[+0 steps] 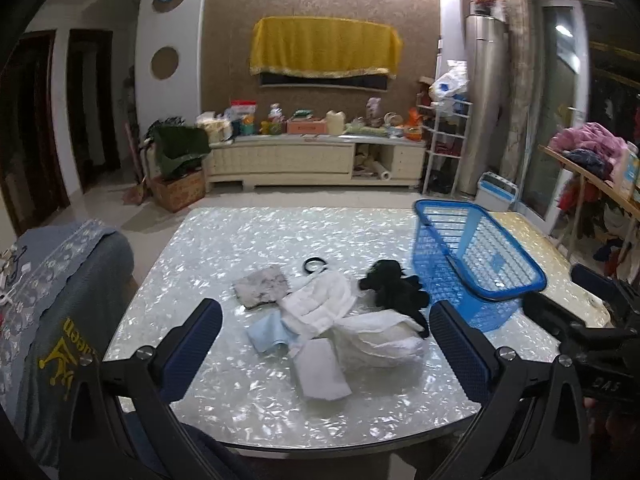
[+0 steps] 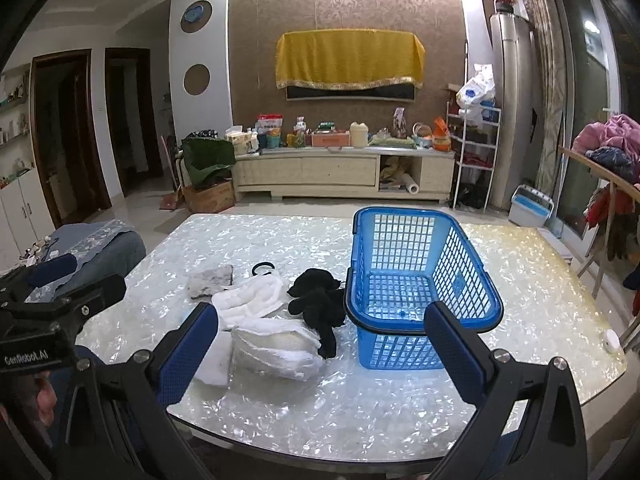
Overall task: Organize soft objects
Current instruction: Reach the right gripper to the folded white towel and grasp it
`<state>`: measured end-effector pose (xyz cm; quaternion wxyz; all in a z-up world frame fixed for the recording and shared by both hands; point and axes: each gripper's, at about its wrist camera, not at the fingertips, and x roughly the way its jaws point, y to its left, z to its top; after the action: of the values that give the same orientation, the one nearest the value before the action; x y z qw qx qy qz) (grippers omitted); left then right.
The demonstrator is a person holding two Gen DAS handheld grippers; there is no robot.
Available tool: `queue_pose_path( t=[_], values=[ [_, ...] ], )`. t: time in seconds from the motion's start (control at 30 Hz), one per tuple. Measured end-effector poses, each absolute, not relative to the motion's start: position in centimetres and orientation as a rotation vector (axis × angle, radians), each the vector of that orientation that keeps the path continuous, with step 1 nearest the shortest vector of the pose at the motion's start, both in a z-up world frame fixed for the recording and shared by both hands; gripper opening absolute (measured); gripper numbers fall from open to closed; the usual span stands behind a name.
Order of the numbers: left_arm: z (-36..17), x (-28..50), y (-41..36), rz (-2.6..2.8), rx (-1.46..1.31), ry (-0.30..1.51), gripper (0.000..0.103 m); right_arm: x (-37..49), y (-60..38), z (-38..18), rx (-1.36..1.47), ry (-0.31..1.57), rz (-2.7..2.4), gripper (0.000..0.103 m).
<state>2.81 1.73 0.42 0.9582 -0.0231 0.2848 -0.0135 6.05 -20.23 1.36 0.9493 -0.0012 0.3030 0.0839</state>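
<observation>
A pile of soft things lies mid-table: white cloths (image 1: 320,308) (image 2: 248,298), a white padded piece (image 1: 380,340) (image 2: 276,346), a folded white square (image 1: 322,368), a light blue cloth (image 1: 266,334), a grey mottled cloth (image 1: 262,286) (image 2: 210,280), a black glove-like item (image 1: 394,288) (image 2: 318,304) and a black hair tie (image 1: 314,266) (image 2: 263,268). An empty blue plastic basket (image 1: 480,256) (image 2: 420,280) stands right of them. My left gripper (image 1: 326,332) is open above the pile's near side. My right gripper (image 2: 320,336) is open, hovering before the black item and basket.
The shell-patterned table (image 1: 248,400) (image 2: 320,408) has a rounded near edge. A cloth-covered seat (image 1: 60,280) (image 2: 96,240) stands at the left. A TV cabinet (image 2: 344,172) with clutter lines the far wall, and a clothes rack (image 2: 608,152) is at the right.
</observation>
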Motion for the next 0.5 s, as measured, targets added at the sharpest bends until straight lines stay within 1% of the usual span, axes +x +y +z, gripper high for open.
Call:
queue_pose_path(
  t=[0.13, 0.3, 0.5],
  values=[
    [0.9, 4.1, 4.0, -0.021, -0.102, 0.614, 0.103, 7.5, -20.4, 1.8, 0.013, 0.661, 0.180, 0.103],
    [1.0, 6.0, 5.6, -0.017, -0.058, 0.677, 0.103, 9.8, -19.4, 1.8, -0.011, 0.728, 0.212, 0.103],
    [-0.3, 8.0, 6.9, -0.037, 0.005, 0.744, 0.103, 12.9, -15.8, 1.0, -0.068, 0.790, 0.324, 0.103]
  ],
)
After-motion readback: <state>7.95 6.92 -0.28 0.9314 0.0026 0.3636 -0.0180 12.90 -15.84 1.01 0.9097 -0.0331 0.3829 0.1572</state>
